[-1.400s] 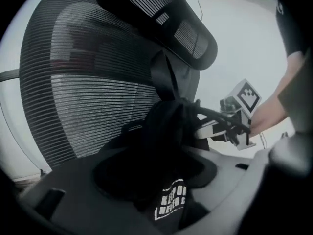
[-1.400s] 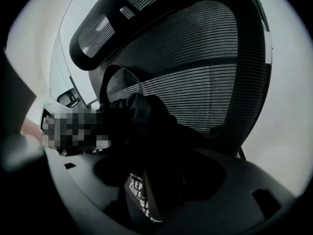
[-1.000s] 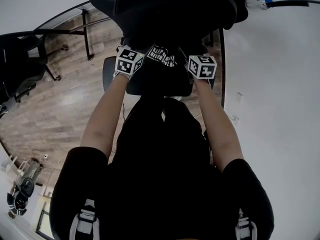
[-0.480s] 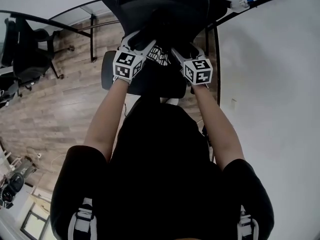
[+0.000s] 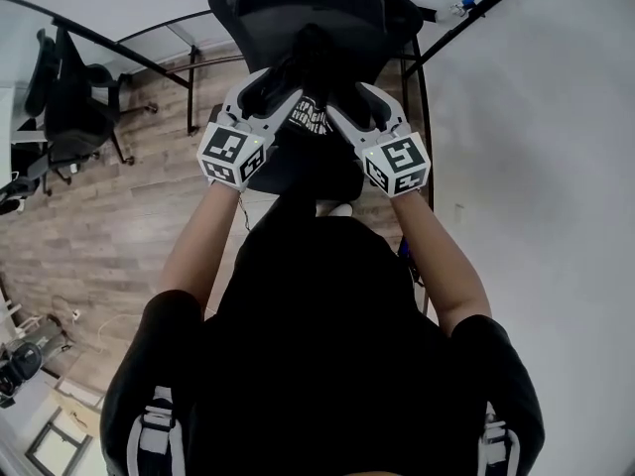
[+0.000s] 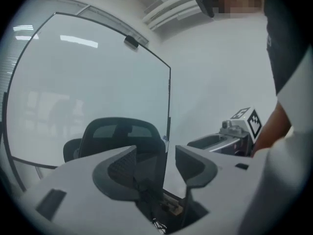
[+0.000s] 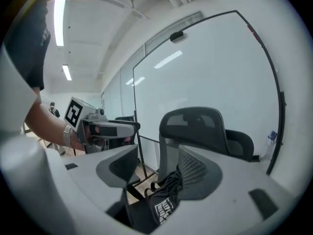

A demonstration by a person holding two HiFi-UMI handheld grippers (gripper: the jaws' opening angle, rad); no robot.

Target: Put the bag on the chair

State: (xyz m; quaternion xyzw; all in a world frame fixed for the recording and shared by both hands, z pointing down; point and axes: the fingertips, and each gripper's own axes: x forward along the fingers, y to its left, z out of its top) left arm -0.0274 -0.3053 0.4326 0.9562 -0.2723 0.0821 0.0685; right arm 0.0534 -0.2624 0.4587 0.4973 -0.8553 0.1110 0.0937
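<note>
A black bag with white print lies on the seat of a black mesh office chair. Both grippers hover just over it, tips angled toward each other. My left gripper is open; in the left gripper view the bag shows dark and low under its jaws. My right gripper is closing its jaws, and the pads touch nothing. In the right gripper view the bag and its looped handles lie below and between the jaws, with the chair back behind.
A second black office chair stands on the wooden floor at the left. Black frame legs and a glass partition stand behind the chair. A white wall fills the right side.
Both grippers have drawn back toward me and risen, their marker cubes now lower in the head view. The bag stays on the seat.
</note>
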